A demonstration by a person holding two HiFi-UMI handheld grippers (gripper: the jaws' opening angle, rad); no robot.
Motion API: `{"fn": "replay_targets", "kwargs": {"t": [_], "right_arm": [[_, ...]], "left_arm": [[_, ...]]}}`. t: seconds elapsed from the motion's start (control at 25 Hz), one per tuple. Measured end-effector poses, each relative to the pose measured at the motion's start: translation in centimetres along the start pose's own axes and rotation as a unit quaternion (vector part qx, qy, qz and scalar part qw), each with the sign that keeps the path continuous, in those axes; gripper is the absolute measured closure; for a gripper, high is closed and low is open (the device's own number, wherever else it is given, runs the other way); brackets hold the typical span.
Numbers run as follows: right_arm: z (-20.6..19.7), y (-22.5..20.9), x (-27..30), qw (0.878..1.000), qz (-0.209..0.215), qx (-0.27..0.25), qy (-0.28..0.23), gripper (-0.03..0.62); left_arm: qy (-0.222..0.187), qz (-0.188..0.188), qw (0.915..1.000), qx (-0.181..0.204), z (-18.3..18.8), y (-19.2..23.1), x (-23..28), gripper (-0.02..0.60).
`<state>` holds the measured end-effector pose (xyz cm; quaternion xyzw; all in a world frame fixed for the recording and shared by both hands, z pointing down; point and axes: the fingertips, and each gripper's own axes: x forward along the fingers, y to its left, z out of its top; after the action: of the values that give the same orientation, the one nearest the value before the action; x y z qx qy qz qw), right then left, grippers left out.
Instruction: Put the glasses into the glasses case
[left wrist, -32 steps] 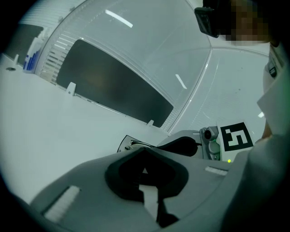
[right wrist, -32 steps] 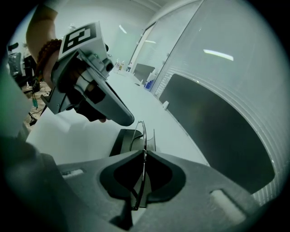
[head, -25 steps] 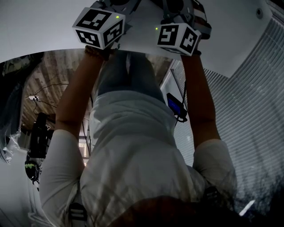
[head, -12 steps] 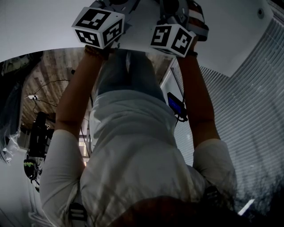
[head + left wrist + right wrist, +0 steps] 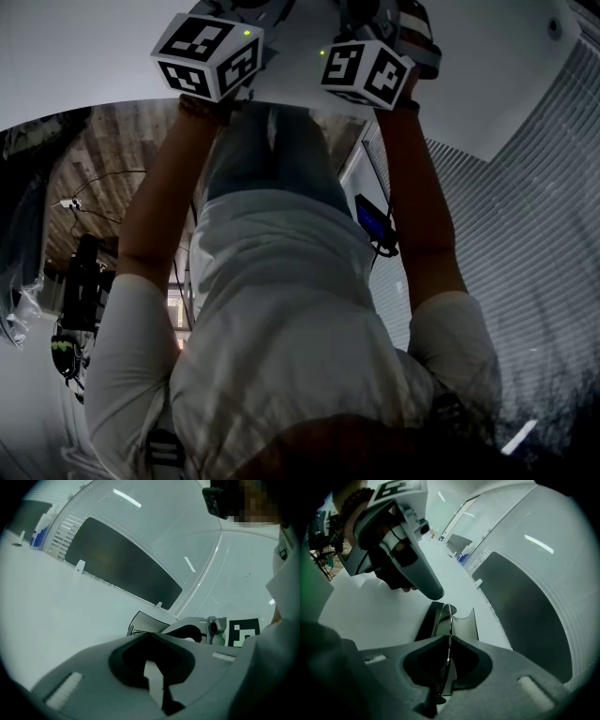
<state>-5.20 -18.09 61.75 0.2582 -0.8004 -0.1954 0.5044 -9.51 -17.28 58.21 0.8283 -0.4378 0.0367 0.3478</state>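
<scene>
My right gripper is shut on the glasses, thin wire-rimmed ones seen edge-on and running up from between its pads. They hang just over the open dark glasses case, which lies on the white table. My left gripper has its tip at the case's far left edge; I see nothing between its jaws. In the left gripper view the pads stand together, with the case and the right gripper beyond them. The head view shows only the two marker cubes, left and right.
A large dark panel stands along the table's back edge. Blue and white bottles sit at the far left corner. A person's arms and white shirt fill the head view.
The right gripper's marker cube has shifted a little up and left in the head view. The left cube has stayed where it was.
</scene>
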Motion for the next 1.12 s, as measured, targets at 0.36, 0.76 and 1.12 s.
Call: {"fn": "replay_targets", "kwargs": {"t": [0.36,0.76,1.12], "right_arm": [[0.1,-0.3,-0.7,0.999,0.031,0.022,-0.004,0.54],[1.7,-0.8,-2.3,0.997,0.057,0.056,-0.022,0.519],[4.0,-3.4,-8.5,0.989,0.064,0.118,-0.064,0.591]], "left_arm": [[-0.002,0.001,1.0,-0.003,0.5,-0.4,-0.4,0.583],[0.002,0.001,1.0,-0.004,1.2,-0.7,-1.6,0.582],[-0.007,-0.025,0.9992,0.03,4.3,-6.1,-4.0,0.583]]}}
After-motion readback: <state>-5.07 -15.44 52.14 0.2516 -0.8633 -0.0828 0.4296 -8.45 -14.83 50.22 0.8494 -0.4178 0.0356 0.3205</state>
